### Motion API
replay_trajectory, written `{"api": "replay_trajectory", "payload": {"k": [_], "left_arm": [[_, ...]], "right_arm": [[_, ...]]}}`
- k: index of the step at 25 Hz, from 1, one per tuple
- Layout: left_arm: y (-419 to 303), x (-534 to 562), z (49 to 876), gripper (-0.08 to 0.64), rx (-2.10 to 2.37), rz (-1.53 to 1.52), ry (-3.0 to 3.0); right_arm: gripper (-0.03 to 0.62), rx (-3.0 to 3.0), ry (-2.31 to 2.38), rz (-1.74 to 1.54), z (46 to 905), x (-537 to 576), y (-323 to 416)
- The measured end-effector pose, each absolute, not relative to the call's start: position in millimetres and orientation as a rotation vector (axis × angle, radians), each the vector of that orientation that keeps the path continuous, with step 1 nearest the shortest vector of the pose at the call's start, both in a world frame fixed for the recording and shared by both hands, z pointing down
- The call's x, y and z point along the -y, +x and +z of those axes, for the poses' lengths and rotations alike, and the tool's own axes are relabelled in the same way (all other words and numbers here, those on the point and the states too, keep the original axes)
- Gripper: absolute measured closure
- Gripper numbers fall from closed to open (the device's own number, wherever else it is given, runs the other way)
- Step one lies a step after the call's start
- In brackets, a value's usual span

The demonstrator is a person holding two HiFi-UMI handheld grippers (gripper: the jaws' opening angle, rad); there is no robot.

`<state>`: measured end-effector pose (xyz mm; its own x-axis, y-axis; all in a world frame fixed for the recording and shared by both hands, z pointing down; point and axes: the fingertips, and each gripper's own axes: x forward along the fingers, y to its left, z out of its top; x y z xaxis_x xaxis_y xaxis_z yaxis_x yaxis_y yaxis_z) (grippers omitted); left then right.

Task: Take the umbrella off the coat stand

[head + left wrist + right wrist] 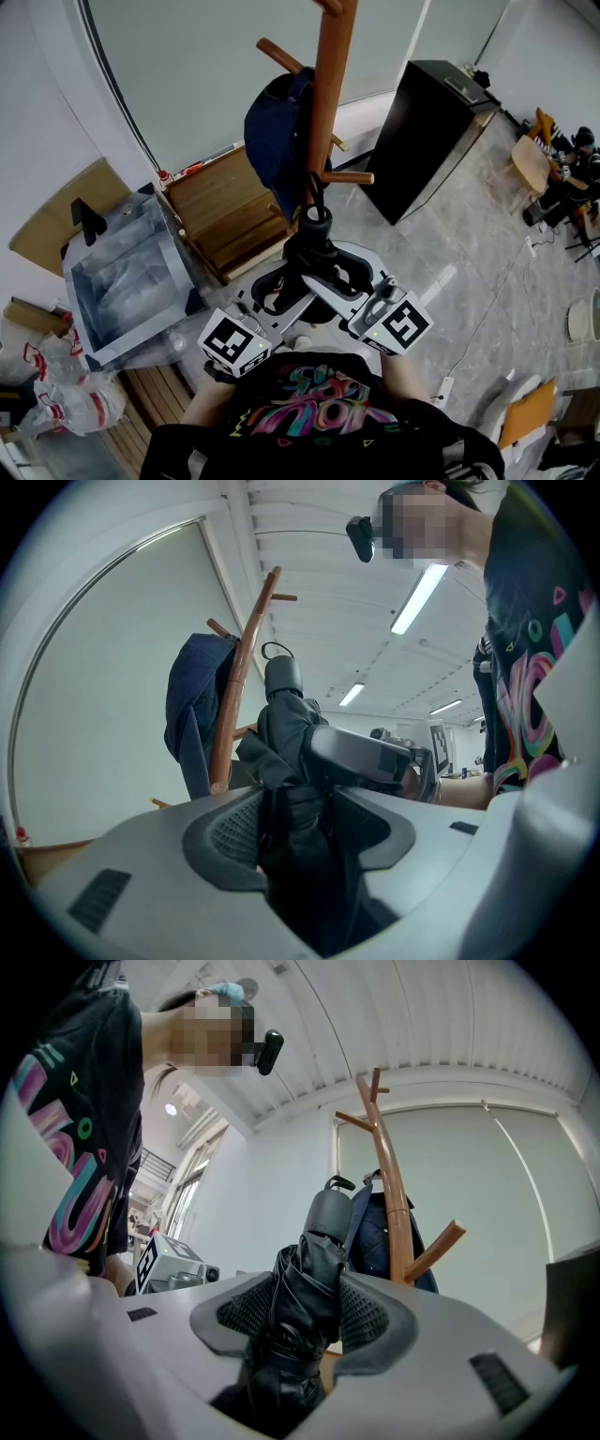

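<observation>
Both hands held about level, converging toward 12 o'clock. Left gripper (298, 822) and right gripper (302, 1321) each clamp the folded black umbrella (316, 239), jaws fairly wide around its bundled canopy. Umbrella upright, just in front of the coat stand (326, 94) pole. Navy garment (275, 131) hangs at 11 o'clock. Wooden crate (220, 202) at 10, black cabinet (427, 127) at 2. Open floor (469, 253) at 3.

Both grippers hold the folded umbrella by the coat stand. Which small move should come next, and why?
Probably ease the umbrella back from the coat stand. Left gripper and right gripper both clamp it, but its wrist strap sits close to a peg; whether it hangs free I cannot tell.
</observation>
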<state>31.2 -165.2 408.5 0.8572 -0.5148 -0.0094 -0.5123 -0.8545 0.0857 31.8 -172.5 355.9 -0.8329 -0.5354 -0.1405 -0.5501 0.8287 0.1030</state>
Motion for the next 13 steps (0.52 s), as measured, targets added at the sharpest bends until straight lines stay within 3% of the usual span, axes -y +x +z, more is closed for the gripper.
{"api": "replay_trajectory", "payload": {"k": [13], "left_arm": [[32.4,168.5,407.0,0.327,0.790,-0.064,2.968]], "right_arm": [[0.371,-2.880,-0.877,0.234,354.1,174.6,33.6]]}}
